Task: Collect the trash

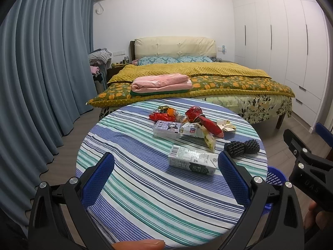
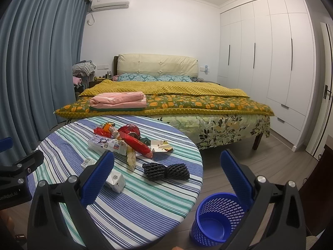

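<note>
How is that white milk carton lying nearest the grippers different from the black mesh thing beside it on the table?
The milk carton is a smooth, boxy white pack with printed text and a dark lower band; the black foam net is a soft, ribbed lattice, plain black all over. The carton is one straight-edged block lying on its side, while the net bulges into two rounded lobes pinched in the middle. Both lie loose on the striped tablecloth, untouched by either gripper.

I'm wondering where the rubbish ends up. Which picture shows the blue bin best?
The right wrist view: the blue bin stands on the floor beside the table, its empty inside visible. The left wrist view shows only a sliver of its rim past the table edge.
</note>
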### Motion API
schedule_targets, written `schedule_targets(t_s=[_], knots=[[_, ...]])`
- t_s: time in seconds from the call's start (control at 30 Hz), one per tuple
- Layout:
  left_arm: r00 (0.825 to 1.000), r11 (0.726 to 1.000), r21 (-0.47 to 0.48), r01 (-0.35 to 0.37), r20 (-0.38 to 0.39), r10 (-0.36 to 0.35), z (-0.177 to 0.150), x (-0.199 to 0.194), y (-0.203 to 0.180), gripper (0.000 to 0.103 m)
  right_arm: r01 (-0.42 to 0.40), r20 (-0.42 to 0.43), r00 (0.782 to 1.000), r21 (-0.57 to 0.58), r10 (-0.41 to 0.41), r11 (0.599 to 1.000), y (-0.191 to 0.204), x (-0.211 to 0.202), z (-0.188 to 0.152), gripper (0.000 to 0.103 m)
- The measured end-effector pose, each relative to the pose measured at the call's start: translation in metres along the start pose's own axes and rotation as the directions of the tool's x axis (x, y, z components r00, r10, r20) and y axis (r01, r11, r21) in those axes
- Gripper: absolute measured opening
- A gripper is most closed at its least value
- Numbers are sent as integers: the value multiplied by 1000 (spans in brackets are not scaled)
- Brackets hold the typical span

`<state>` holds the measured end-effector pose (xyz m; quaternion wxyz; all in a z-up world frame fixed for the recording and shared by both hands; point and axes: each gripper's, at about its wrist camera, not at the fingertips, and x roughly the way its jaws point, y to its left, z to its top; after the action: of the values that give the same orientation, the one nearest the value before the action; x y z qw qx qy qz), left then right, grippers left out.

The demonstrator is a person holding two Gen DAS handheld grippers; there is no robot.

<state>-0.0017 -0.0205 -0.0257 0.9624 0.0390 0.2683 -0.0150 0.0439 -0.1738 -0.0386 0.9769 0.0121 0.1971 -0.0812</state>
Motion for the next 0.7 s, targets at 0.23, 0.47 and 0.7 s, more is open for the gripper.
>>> schedule_targets(t_s=[0.23, 0.47, 0.7], knots=[[1000, 1000, 1, 1, -1, -1, -1, 0, -1, 99, 0, -1, 1000, 0, 0, 1000, 0, 0, 0, 98], [1000, 1000, 0, 0, -3, 0, -1, 0, 0, 99, 1, -1, 1000, -1, -1, 1000, 0, 0, 0, 98], [1000, 1000, 0, 1, -6, -1, -5, 0, -2, 99, 1, -1, 1000, -1, -1, 1000, 0, 1, 0, 98]])
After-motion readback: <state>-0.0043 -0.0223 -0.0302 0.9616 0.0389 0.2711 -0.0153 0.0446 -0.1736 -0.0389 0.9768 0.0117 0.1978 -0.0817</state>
